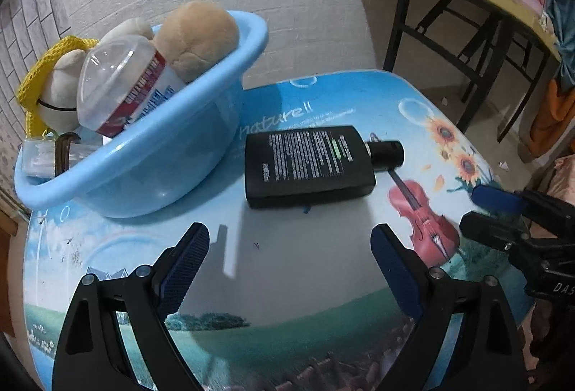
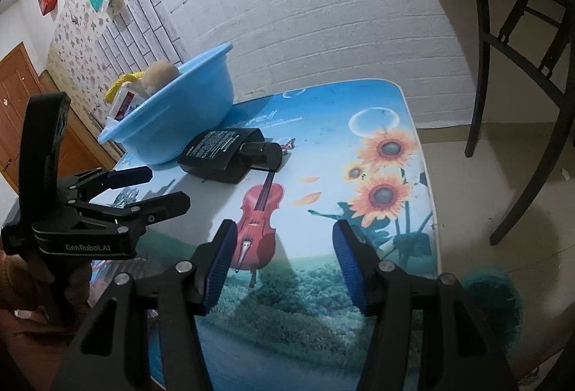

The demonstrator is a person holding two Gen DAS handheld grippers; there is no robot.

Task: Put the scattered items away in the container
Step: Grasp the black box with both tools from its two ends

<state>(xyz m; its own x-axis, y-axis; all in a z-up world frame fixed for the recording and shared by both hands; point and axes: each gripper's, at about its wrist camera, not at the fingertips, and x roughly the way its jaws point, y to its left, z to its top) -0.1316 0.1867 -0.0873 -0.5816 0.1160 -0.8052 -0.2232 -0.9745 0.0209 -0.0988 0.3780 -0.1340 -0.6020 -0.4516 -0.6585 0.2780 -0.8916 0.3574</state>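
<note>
Meanwhile, the black bottle (image 1: 309,165) lay flat on the bench (image 1: 287,265), just beside the blue basin (image 1: 151,153) at its 4 o'clock. Both the left gripper (image 1: 291,247) and right gripper (image 2: 284,247) hovered above the bench, fingers apart and holding nothing.

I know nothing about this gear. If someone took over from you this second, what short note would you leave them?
Left tool: open, holding nothing, pointed at the black bottle.
Right tool: open, holding nothing, hovering over the table, off to the right of the bottle.
Blue basin: already holds a plush toy, a clear-capped bottle, a yellow net bag and a few smaller bits.
Left to do: the black bottle lies flat on the table right beside the basin, cap pointing away from it. It is the only loose item in view; pick it up and put it in.
</note>
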